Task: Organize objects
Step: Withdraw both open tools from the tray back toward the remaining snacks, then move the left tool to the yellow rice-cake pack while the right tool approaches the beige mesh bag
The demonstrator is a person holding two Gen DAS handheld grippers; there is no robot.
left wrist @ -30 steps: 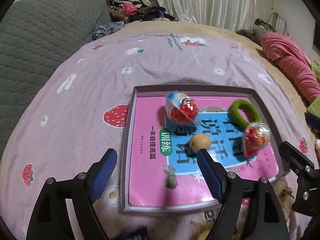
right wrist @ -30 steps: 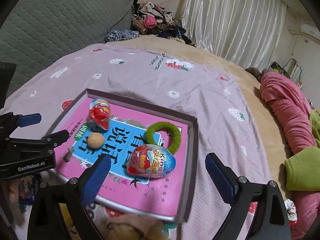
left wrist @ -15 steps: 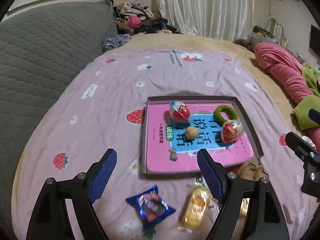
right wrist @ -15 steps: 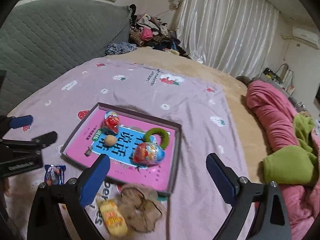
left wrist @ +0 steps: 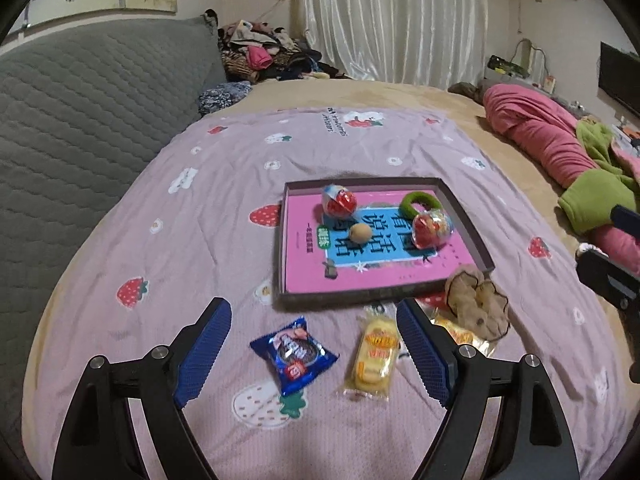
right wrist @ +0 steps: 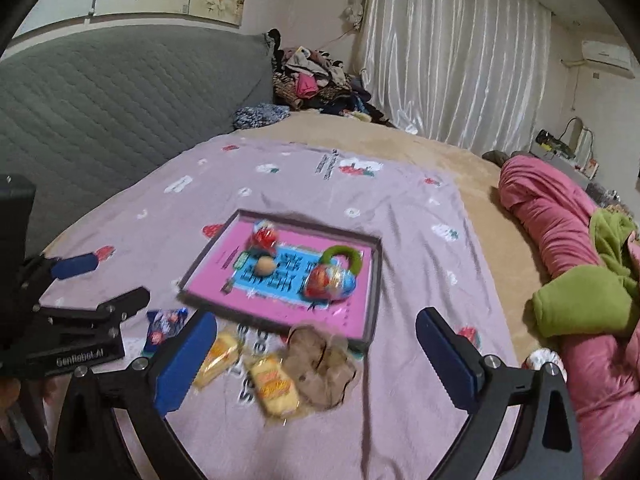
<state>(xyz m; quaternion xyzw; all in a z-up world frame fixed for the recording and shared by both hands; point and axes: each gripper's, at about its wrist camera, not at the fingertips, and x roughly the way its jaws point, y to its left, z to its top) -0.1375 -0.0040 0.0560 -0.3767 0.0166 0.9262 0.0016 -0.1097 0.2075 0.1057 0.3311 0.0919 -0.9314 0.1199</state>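
Note:
A dark shallow tray [left wrist: 468, 224] lies on the bed with a pink book inside. On the book are two red foil eggs [left wrist: 339, 205] [left wrist: 432, 227], a green ring [left wrist: 416, 202] and a small brown nut [left wrist: 360, 233]. In front of the tray lie a blue snack packet [left wrist: 294, 354], a yellow snack packet [left wrist: 374, 356] and a brown scrunchie [left wrist: 476, 304]. My left gripper [left wrist: 312, 316] hovers above the packets; its jaws are opening with nothing between them. My right gripper [right wrist: 316, 320] is open and empty above the scrunchie [right wrist: 320, 364] and two yellow packets [right wrist: 276, 384].
A purple strawberry-print sheet [left wrist: 200, 240] covers the bed. A grey quilted headboard [left wrist: 80, 120] runs along the left. Pink and green bedding [right wrist: 568, 264] is heaped at the right. A clothes pile [left wrist: 260, 56] and white curtains stand at the back.
Both grippers have drawn back and up from the tray, which now looks smaller. The packets and the scrunchie in front of the tray have come into view.

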